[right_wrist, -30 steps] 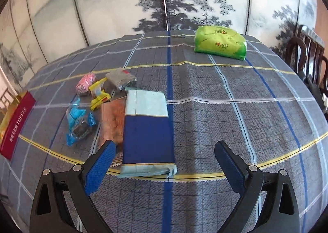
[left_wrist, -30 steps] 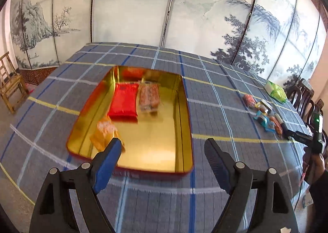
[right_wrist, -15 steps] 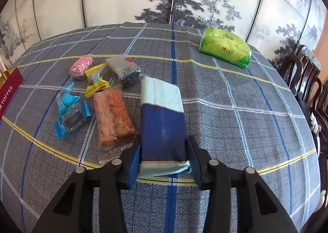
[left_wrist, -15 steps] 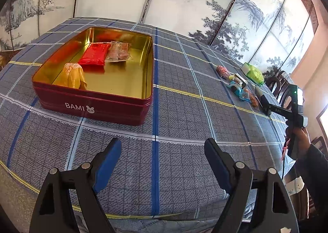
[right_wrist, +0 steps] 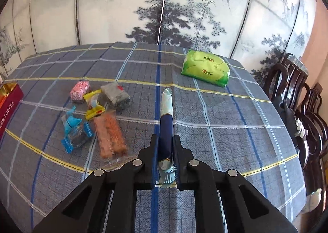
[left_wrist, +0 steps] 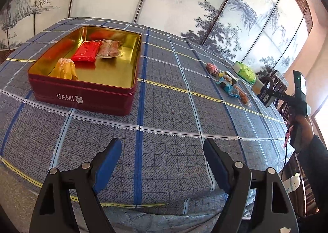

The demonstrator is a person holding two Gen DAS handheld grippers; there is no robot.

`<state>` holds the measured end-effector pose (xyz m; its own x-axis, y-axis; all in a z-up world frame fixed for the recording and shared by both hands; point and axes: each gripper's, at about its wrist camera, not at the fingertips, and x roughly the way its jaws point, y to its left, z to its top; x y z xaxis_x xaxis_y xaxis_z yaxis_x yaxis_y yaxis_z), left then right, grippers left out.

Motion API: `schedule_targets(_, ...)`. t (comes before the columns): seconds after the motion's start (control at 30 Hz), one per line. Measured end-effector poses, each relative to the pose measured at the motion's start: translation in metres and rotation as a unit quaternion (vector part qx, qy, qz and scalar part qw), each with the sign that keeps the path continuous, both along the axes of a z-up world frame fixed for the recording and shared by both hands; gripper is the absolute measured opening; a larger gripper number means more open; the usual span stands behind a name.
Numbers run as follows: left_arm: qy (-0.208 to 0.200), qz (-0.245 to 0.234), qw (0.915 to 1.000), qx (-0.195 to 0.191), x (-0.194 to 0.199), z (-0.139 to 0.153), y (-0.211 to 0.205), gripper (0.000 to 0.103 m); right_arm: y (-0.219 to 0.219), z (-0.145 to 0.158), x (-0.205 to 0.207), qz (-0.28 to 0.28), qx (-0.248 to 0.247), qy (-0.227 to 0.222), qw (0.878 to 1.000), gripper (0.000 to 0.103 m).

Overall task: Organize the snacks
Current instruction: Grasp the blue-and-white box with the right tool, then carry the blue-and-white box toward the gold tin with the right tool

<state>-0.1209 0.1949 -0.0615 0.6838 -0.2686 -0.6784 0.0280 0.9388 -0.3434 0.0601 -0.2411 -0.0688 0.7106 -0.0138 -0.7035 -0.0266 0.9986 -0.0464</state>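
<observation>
Right gripper (right_wrist: 165,143) clamps the blue packet (right_wrist: 166,128) edge-on above the tablecloth (right_wrist: 225,130), left gripper (left_wrist: 162,151) gapes empty near the red tin (left_wrist: 82,97).

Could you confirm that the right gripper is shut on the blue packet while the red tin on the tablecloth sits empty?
Not quite: the red tin is not empty. The left wrist view shows a red packet, a clear-wrapped snack and a yellow packet inside it. The rest holds: in the right wrist view the right gripper is shut on the blue packet.
</observation>
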Motion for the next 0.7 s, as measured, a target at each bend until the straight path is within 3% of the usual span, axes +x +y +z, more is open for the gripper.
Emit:
schedule_targets(0.1,-0.004,0.004,1.0,0.005,-0.005,0.002,0.002,0.078,0.005,0.028,-0.006,0.004,0.014,-0.027,1.0,0.014)
schedule_targets(0.27,-0.019,0.011,0.9989,0.04,-0.019,0.001,-0.006,0.078,0.05,0.078,-0.002,0.023,-0.024,-0.073,0.997,0.014)
schedule_targets(0.7,-0.002,0.022,0.998,0.059,-0.055,-0.019,-0.005,0.078,0.13,0.115,0.031,0.032,-0.007,-0.102,0.994,0.014)
